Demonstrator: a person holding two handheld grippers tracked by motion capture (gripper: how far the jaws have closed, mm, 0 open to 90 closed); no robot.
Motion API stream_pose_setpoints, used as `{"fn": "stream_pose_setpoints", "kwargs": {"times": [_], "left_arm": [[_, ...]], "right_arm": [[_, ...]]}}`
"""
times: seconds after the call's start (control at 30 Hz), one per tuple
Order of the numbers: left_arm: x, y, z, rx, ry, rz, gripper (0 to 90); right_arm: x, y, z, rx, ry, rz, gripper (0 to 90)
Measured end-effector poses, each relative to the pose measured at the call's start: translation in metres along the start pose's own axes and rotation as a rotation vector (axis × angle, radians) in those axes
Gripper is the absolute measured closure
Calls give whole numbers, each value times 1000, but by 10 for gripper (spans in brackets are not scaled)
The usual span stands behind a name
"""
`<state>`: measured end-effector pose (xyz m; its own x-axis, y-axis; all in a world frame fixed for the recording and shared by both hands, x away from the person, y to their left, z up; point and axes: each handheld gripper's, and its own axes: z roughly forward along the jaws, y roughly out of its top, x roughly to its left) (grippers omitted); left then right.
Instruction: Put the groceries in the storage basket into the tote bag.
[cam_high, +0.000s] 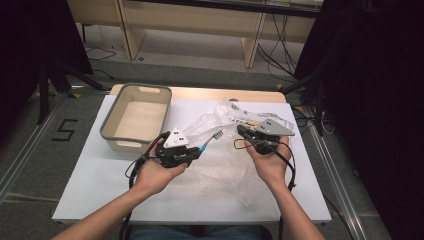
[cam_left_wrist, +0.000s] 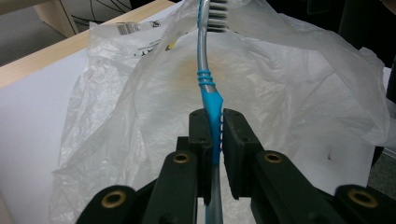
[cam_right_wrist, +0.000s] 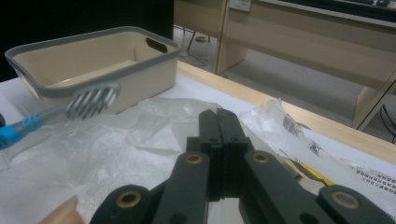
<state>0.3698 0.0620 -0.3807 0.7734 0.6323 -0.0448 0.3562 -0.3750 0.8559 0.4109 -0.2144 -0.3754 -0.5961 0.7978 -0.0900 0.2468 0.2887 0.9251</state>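
Landmark: beige tub (cam_high: 136, 118) with grey rim, rectangular, rounded corners, slot handles, sits on the white surface (cam_high: 90, 175) at its far left part. Right of the tub and nearer the person, a crumpled clear plastic bag (cam_high: 225, 165) spreads over the surface; thin, wrinkled, glossy, printed label and barcode on the part farthest right of the tub. Beyond the tub, wooden desk legs and loose cables on the floor.

Toothbrush (cam_left_wrist: 209, 100): held above the bag, just right of the tub's near right corner. Slim silver neck, blue ribbed rubber handle section, grey-white bristle head (cam_high: 218, 134) pointing away from the tub toward the right tool. Nothing between brush head and bag; the bag lies directly beneath and behind it.

Left tool (cam_high: 192, 156): black jaws clamped on the blue handle of the toothbrush, pads pressing both sides, grey three-cornered plate on top. Left hand (cam_high: 157, 172) wraps it from below, forearm rising from the near edge, tool aimed rightward away from the tub.

Right tool (cam_right_wrist: 218, 122): jaws fully closed against each other, nothing between them, hovering over the bag, farther right of the tub than the left tool. Right hand (cam_high: 270, 165) cups it from underneath, tip aimed back toward the tub and the bristle head
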Motion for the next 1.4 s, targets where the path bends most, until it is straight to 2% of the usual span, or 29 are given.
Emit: {"fn": "stream_pose_setpoints", "kwargs": {"times": [0.67, 1.4], "left_arm": [[-7, -8, 16, 48, -8, 17, 819], [-9, -5, 43, 106, 3, 23, 819]], "right_arm": [[1, 0, 0, -4, 1, 1, 900], [1, 1, -1, -5, 7, 0, 900]]}}
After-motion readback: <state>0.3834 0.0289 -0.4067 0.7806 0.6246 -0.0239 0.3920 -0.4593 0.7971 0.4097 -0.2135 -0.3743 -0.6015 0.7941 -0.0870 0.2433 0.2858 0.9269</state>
